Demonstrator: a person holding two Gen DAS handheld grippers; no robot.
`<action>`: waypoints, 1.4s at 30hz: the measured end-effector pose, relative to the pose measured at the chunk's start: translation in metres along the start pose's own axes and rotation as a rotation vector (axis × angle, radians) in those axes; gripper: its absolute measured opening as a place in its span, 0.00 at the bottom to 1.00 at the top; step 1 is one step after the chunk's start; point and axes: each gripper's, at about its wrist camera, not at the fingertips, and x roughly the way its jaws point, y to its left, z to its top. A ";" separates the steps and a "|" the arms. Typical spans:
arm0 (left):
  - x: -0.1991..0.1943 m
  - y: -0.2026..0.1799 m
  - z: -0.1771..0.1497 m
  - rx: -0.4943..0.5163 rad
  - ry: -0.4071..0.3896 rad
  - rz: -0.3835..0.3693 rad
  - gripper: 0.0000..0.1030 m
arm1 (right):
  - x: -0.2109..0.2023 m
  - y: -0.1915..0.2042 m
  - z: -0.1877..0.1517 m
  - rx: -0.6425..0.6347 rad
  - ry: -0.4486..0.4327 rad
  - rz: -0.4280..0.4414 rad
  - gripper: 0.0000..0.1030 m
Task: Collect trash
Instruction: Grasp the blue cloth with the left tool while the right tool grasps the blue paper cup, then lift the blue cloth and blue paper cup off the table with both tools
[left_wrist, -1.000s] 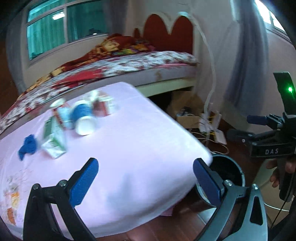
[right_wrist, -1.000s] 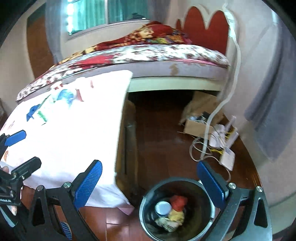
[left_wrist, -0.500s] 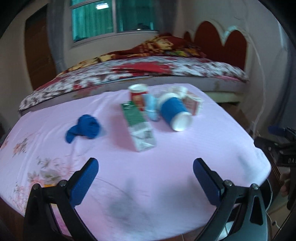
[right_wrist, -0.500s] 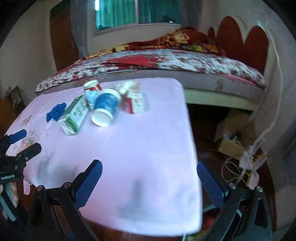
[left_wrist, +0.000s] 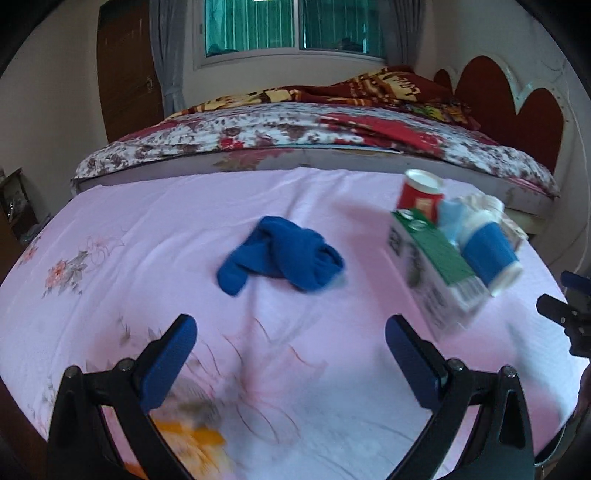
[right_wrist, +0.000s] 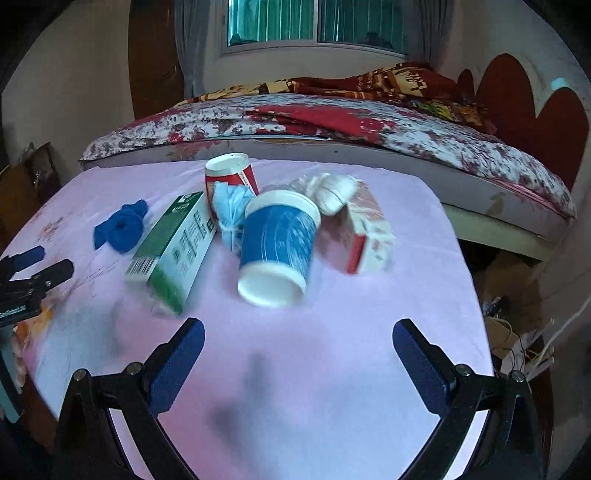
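While both tongs gape wide and empty, left tongs (left_wrist: 290, 345) short of blue sock (left_wrist: 282, 258), right tongs (right_wrist: 295, 349) short of blue cup (right_wrist: 277, 247)

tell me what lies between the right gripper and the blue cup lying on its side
Nothing but bare pink cloth. In the right wrist view the right gripper stands open, short of the blue cup, and no trash lies in that stretch.

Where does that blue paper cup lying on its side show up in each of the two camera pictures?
Left wrist view: blue paper cup at far right, behind the green carton.
Right wrist view: cup near centre, right of the carton.
Shared landmark: blue cloth.
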 end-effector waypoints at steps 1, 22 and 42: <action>0.005 0.003 0.002 -0.003 0.004 0.001 0.99 | 0.008 0.003 0.005 -0.002 0.004 0.004 1.00; 0.115 0.007 0.046 -0.027 0.178 -0.074 0.92 | 0.088 0.011 0.041 -0.007 0.091 0.025 0.77; 0.029 -0.007 0.030 0.051 0.037 -0.108 0.36 | 0.023 -0.005 0.016 0.034 0.024 0.104 0.57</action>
